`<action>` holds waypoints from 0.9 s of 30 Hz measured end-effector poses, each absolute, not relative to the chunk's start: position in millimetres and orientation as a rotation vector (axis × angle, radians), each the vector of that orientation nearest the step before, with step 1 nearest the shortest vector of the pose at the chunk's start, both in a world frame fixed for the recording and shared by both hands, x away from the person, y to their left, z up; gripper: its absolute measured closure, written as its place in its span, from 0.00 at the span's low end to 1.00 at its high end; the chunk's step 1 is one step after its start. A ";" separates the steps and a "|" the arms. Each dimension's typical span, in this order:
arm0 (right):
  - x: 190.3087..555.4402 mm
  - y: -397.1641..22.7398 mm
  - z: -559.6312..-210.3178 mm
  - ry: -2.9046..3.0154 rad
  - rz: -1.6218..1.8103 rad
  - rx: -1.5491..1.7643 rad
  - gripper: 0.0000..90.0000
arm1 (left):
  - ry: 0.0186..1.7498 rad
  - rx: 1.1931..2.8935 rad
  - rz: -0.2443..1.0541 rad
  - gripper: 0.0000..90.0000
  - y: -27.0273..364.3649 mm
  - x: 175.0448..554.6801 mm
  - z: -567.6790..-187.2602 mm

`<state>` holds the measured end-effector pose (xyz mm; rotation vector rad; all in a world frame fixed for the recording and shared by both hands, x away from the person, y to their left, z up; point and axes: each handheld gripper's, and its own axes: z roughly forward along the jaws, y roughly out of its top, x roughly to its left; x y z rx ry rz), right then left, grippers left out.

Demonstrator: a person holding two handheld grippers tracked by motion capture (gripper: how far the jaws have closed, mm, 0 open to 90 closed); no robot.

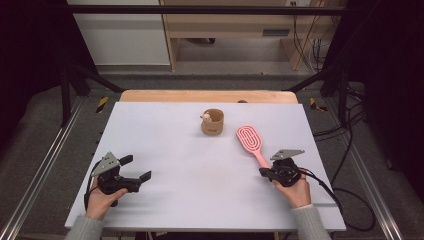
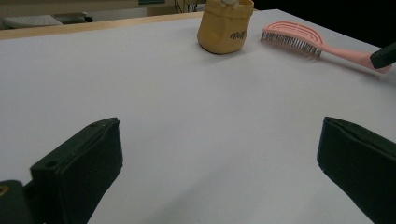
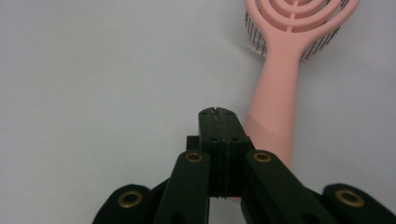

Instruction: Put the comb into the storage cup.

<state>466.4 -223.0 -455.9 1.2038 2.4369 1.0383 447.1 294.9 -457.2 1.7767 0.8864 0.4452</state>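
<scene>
A pink hairbrush [image 1: 250,140] lies on the white table, head toward the far side and handle pointing at my right hand. My right gripper [image 1: 263,172] sits at the end of that handle. In the right gripper view its jaws are pressed together at the tip [image 3: 218,112] with nothing between them, and the brush handle [image 3: 280,93] runs just to their right and under them. A small tan pouch-like cup [image 1: 212,122] stands at the table's middle back, left of the brush. My left gripper [image 1: 137,168] rests at the near left, open and holding nothing.
The left gripper view looks across bare white tabletop [image 2: 187,93] to the tan cup [image 2: 225,28] and the hairbrush [image 2: 299,39]. A wooden strip [image 1: 207,96] borders the far edge. Metal rails and cables run along both sides of the table.
</scene>
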 end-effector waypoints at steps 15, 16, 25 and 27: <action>464.8 -224.6 -451.6 2.428 1.084 1.175 0.92 | 0.887 1.779 0.445 0.00 294.9 447.4 -457.5; 464.2 -225.1 -449.8 2.427 1.103 1.176 0.90 | 0.887 1.779 0.445 0.00 294.9 447.4 -457.5; 464.3 -228.4 -435.6 2.360 1.155 1.151 0.62 | 0.889 1.780 0.445 0.00 293.9 447.7 -458.1; 465.5 -229.5 -433.2 2.339 1.165 1.155 0.54 | 0.888 1.781 0.444 0.00 293.9 447.8 -458.1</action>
